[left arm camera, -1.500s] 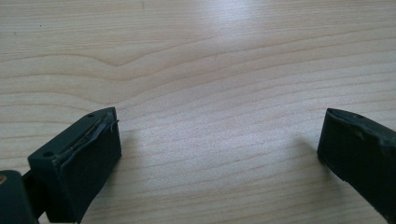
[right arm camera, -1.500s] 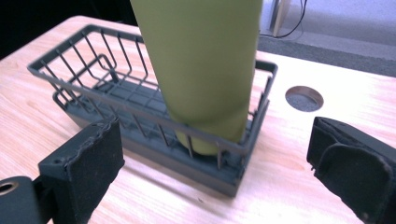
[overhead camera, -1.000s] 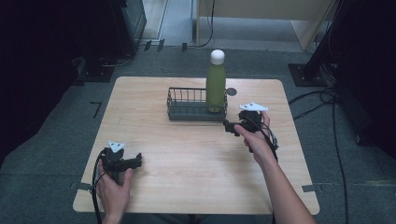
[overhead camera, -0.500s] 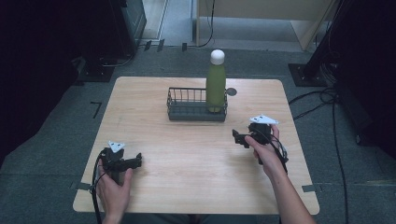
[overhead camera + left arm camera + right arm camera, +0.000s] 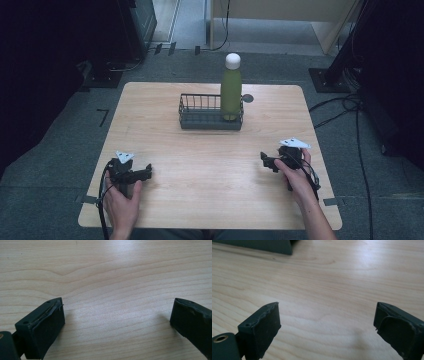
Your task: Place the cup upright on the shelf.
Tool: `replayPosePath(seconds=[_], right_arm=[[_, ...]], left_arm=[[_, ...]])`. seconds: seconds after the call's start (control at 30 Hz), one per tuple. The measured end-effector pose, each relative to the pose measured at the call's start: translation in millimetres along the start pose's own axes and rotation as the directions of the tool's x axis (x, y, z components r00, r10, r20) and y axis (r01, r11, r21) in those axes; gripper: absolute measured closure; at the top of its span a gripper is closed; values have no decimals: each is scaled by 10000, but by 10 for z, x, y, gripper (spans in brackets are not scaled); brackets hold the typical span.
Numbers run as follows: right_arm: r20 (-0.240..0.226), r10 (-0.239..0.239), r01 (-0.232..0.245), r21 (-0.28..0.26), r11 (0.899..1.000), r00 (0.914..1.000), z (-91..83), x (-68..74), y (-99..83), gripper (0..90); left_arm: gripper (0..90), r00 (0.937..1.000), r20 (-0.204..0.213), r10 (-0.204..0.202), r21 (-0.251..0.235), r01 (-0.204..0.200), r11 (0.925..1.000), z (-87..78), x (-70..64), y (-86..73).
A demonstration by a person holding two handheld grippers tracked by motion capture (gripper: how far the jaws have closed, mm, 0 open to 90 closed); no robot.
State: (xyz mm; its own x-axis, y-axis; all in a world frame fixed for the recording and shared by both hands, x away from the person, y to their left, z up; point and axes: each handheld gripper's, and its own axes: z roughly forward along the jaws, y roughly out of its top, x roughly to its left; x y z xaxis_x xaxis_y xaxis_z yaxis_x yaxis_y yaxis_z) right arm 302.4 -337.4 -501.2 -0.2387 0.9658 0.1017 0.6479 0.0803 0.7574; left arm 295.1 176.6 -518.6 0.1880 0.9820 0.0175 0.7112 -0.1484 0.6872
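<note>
The green bottle (image 5: 231, 92) already stands upright in the wire basket (image 5: 200, 119) at the far side of the worktop (image 5: 210, 165), and the left gripper (image 5: 145, 172) and right gripper (image 5: 264, 160) rest near the front, jaws spread wide and holding nothing, so the job looks done.

The green bottle's (image 5: 231, 92) base sits hidden inside the wire basket (image 5: 210, 118); a small grey disc (image 5: 247, 98) beside it is unidentifiable.
</note>
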Motion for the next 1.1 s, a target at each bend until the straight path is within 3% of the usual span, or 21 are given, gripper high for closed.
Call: replayPosePath(seconds=[0.4, 0.87, 1.1], right_arm=[[627, 144, -158, 223, 9996, 9979, -192, -202, -332, 68], [1210, 383, -442, 459, 9980, 9919, -405, -402, -603, 64], [1481, 268, -337, 442, 9985, 9886, -499, -454, -705, 40]], left_arm=[[0, 10000, -1, 2, 1, -2, 10000, 0, 0, 0], [0, 10000, -1, 0, 0, 0, 10000, 0, 0, 0], [0, 10000, 0, 1, 0, -1, 10000, 0, 0, 0]])
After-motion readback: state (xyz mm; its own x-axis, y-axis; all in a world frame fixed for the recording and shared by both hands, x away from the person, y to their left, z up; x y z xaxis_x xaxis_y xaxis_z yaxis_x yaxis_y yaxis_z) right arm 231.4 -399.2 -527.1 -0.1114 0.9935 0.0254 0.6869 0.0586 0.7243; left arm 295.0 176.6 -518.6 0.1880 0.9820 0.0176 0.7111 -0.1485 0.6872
